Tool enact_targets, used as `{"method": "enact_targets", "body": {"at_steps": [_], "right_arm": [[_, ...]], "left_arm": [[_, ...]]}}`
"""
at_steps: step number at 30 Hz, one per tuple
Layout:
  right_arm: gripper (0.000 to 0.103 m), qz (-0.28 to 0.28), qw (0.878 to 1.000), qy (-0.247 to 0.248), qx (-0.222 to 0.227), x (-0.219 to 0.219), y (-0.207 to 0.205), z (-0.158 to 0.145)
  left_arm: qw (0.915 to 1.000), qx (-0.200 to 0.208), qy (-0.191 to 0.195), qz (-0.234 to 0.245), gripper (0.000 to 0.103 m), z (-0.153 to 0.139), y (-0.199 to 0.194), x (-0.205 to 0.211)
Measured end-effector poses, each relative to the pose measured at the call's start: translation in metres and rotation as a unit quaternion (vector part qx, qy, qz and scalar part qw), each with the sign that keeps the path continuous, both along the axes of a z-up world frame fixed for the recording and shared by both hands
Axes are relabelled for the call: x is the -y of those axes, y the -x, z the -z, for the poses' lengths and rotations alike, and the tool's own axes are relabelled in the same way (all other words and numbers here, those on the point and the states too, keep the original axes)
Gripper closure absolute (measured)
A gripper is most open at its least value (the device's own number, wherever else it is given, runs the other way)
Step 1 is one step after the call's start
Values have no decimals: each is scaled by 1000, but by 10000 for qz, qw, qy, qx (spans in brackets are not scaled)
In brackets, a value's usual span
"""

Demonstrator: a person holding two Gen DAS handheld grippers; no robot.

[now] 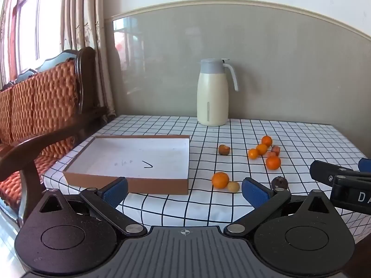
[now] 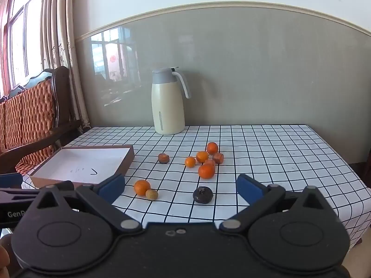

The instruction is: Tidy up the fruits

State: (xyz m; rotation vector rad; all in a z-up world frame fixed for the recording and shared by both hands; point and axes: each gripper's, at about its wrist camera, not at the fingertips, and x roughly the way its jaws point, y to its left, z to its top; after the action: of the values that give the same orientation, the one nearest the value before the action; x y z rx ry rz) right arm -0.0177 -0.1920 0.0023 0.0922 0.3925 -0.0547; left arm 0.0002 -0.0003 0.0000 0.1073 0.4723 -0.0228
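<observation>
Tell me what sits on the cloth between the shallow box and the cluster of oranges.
In both wrist views, one brownish fruit sits between box and orange cluster.

Other gripper (image 1: 343, 180) cut off by right edge of left wrist view, only one arm and lettering showing. Sofa (image 1: 34, 106) cropped at far left. Scribble inside box (image 1: 129, 162), ahead-left of left gripper, too small to read. Reddish chunks (image 2: 218, 158) among far oranges: kind unclear.
</observation>
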Motion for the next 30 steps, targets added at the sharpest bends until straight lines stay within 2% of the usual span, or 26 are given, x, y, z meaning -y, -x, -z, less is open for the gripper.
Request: {"method": "enact_targets", "body": {"at_steps": [2, 3, 7, 30], "right_arm": [[6, -10, 10000, -14, 20, 0, 1, 0], [6, -13, 10000, -22, 10, 0, 1, 1], [6, -34, 10000, -48, -27, 4, 2, -2], [6, 12, 10000, -6, -44, 0, 1, 3]], "left_arm": [[10000, 5, -7, -25, 0, 0, -1, 2], [9997, 134, 223, 2, 0, 0, 1, -1], [9994, 103, 319, 16, 0, 0, 2, -11], [9995, -49, 311, -52, 0, 3, -8, -7]]}}
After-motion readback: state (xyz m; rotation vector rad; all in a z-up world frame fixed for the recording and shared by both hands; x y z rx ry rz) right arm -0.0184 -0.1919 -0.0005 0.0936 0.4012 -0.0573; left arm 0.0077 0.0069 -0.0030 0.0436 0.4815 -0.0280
